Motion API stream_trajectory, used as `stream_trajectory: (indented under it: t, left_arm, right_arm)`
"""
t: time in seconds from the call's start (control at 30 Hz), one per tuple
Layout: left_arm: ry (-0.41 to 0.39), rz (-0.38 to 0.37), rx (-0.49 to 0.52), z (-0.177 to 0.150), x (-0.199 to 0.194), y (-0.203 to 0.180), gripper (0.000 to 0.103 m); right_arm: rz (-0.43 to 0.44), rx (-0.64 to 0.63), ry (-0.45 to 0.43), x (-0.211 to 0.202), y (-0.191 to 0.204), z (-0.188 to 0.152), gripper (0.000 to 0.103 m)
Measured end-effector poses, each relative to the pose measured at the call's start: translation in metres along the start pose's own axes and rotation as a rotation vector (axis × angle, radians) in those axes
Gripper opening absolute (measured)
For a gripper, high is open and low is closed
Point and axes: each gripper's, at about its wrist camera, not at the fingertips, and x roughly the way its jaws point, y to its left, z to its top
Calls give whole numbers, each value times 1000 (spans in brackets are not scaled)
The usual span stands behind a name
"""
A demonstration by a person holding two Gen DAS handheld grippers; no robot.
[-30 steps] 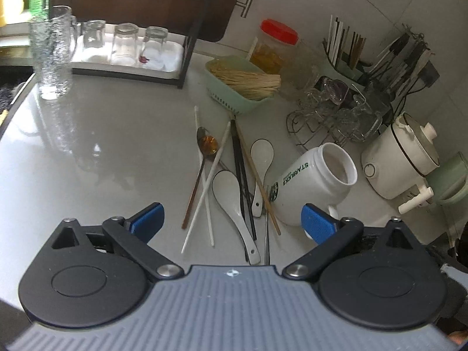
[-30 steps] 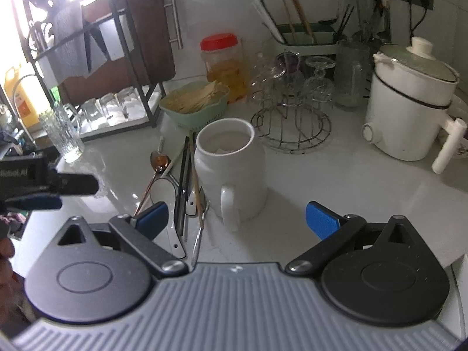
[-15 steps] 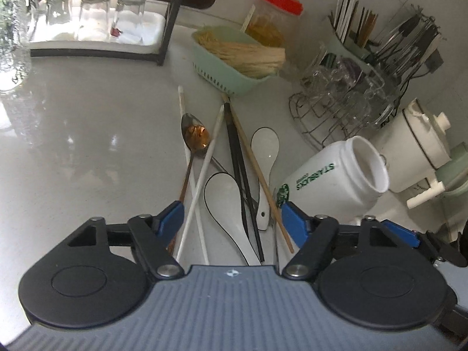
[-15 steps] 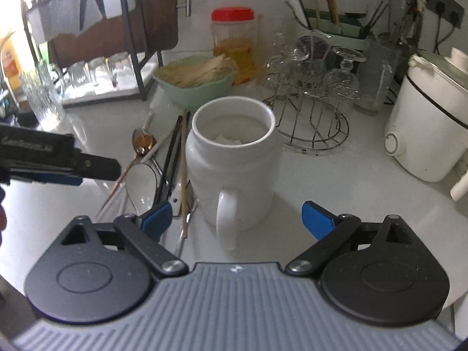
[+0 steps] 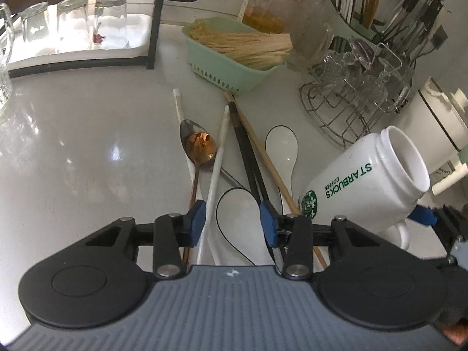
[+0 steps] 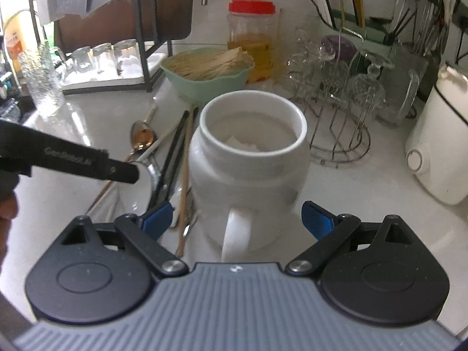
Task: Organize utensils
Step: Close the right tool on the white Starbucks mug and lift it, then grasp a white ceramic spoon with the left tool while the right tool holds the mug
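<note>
Two changes mark this moment, both at the heap of loose utensils in the lower centre of the left-wrist view. There a large white ceramic spoon (image 5: 239, 219), a white chopstick (image 5: 218, 152), a metal spoon (image 5: 200, 146), black chopsticks (image 5: 245, 152), a wooden chopstick (image 5: 263, 155) and a second ceramic spoon (image 5: 282, 146) lie crossed on the desk (image 5: 87, 146).

(a) The left hand-held gripper (image 5: 233, 223) now sits lower and nearer the heap than a second ago. Its jaws have just been closing, from wide to roughly half open. The large spoon's bowl and the lower end of the white chopstick lie between the pads, but no clamped hold is visible and nothing is lifted.

(b) The right hand-held gripper (image 6: 237, 218) has also come closer. Its jaws have narrowed to flank the white mug (image 6: 248, 161), just right of the heap, with the handle facing the camera. Motion blur hides the contact, so whether the pads press on the mug cannot be told.

Judgement: the task is at its first pick. The mug probably serves as the receptacle, braced while a utensil is taken. With several pieces overlapping between the left jaws, a further squeeze may catch more than one.
</note>
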Motion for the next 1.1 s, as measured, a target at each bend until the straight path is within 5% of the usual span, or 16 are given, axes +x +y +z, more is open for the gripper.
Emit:
stream_trajectory:
  t: [0.47,1.0,1.03,1.1]
  left_arm:
    - [-17,-41,202,-5,14,-10,45]
    - [38,-48,177,4,29,-7,44]
    - [40,-40,168,5,29,-7,41]
    - [46,-30,159,6,30,-8,17]
  right_arm:
    - [5,-14,-5,21,-7,1,97]
    - [43,-29,-3,29,-5,4,97]
    - [39,-30,-3,30,-5,5,97]
    - [42,-24,-9,29,-6,6,97]
